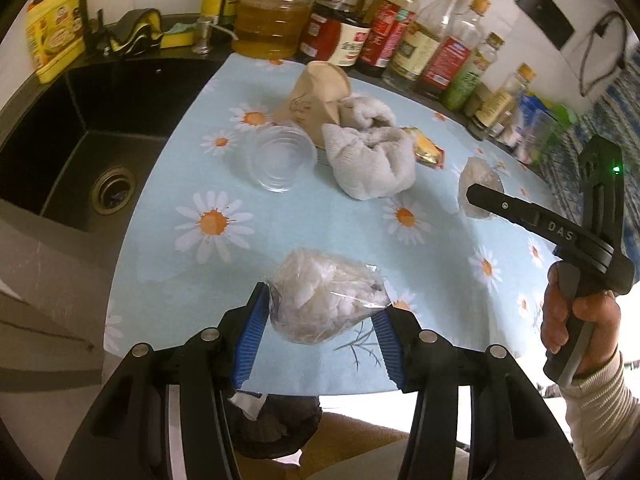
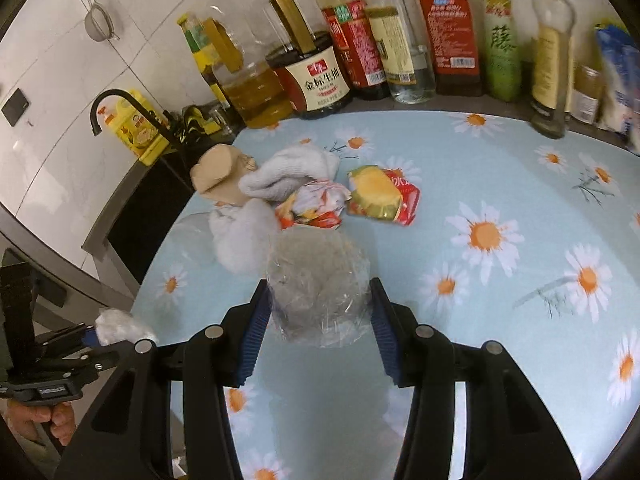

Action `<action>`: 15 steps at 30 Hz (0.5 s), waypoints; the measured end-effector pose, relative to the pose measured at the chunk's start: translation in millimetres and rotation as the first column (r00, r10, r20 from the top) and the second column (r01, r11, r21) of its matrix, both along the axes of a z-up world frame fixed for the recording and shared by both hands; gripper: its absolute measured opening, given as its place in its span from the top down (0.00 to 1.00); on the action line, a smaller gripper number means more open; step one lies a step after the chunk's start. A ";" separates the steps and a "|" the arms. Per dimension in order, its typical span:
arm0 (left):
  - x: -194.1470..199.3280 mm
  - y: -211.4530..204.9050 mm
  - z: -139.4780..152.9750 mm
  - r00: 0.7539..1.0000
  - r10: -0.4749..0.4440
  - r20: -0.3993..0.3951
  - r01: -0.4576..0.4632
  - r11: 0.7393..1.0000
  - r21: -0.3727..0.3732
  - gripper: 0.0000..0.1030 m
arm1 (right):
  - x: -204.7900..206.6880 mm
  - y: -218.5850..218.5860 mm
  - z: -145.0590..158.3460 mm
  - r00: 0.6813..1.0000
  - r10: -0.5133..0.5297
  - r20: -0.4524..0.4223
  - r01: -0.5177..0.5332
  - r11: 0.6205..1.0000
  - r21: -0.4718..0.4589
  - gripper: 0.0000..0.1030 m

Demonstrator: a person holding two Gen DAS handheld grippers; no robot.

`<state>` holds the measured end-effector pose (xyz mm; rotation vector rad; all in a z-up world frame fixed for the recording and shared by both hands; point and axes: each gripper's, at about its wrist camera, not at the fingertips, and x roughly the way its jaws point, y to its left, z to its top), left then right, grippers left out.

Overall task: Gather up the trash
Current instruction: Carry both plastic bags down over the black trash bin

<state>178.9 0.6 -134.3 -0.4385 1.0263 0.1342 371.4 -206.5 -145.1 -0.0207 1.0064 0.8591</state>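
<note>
In the left wrist view, a black sink [image 1: 80, 136] fills the left of the frame, with a yellow detergent bottle [image 1: 54, 26] at the upper left behind the faucet. Right of the sink lies a pale blue daisy-print tablecloth [image 1: 320, 232]. Near its centre sits a clear glass bowl [image 1: 280, 158], and just right of it a crumpled brown paper bag [image 1: 316, 98] touches a bunched white cloth [image 1: 370, 156]. A yellow snack wrapper [image 1: 428, 150] peeks from behind the cloth. Along the top runs a row of oil and sauce bottles [image 1: 400, 36].

At lower centre the left gripper [image 1: 324, 320] is clamped on a clear plastic bag of white scraps [image 1: 326, 300], its blue pads pressing both sides. At the right edge a hand [image 1: 576, 320] holds the right gripper, seen side-on there, its tip against a crumpled clear plastic wad [image 1: 478, 184].

In the right wrist view, the left gripper shows at the lower left with the white bundle at its tip. Mid-frame, left to right, lie the paper bag, the cloth, a crumpled red-and-white wrapper [image 2: 310, 204] and the yellow wrapper. At lower centre the right gripper [image 2: 318, 312] grips the clear plastic wad, both blue pads against its sides, the wad looking lifted off the tablecloth.
</note>
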 end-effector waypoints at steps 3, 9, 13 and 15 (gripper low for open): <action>-5.8 3.2 1.9 0.999 -0.044 0.020 0.044 0.999 -0.005 0.52 | -23.9 -2.9 9.0 0.999 -0.032 0.009 0.032 0.999 0.007 0.52; -21.2 10.5 5.7 0.991 -0.122 0.055 0.124 0.992 -0.024 0.52 | -73.5 -4.4 17.8 0.995 -0.098 0.017 0.098 0.995 0.005 0.52; -33.8 13.8 5.8 0.982 -0.177 0.068 0.180 0.983 -0.034 0.52 | -105.6 -1.5 17.6 0.992 -0.128 0.015 0.128 0.992 -0.005 0.52; -40.4 14.7 6.4 0.977 -0.201 0.074 0.204 0.978 -0.038 0.52 | -121.2 0.5 16.2 0.990 -0.142 0.008 0.142 0.990 -0.008 0.52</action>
